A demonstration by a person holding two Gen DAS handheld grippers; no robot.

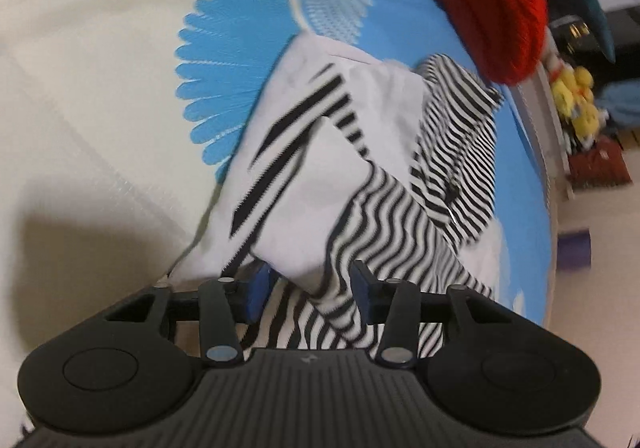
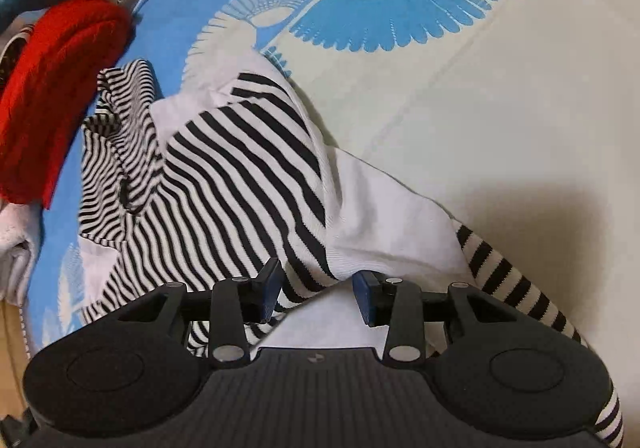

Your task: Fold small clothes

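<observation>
On the bedspread (image 2: 500,120) lies a striped garment (image 2: 248,168).

I think I am working in a home bedroom: a bedsheet (image 1: 100,60) with blue fan prints covers the bed, and plush toys (image 1: 578,100) sit beside it

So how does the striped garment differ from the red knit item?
The striped garment is black and white; the red knit is one plain colour. The striped garment lies spread and crumpled near both grippers; the red knit sits bunched further off, at the bed's edge. Both rest on the blue and cream bedspread.
</observation>
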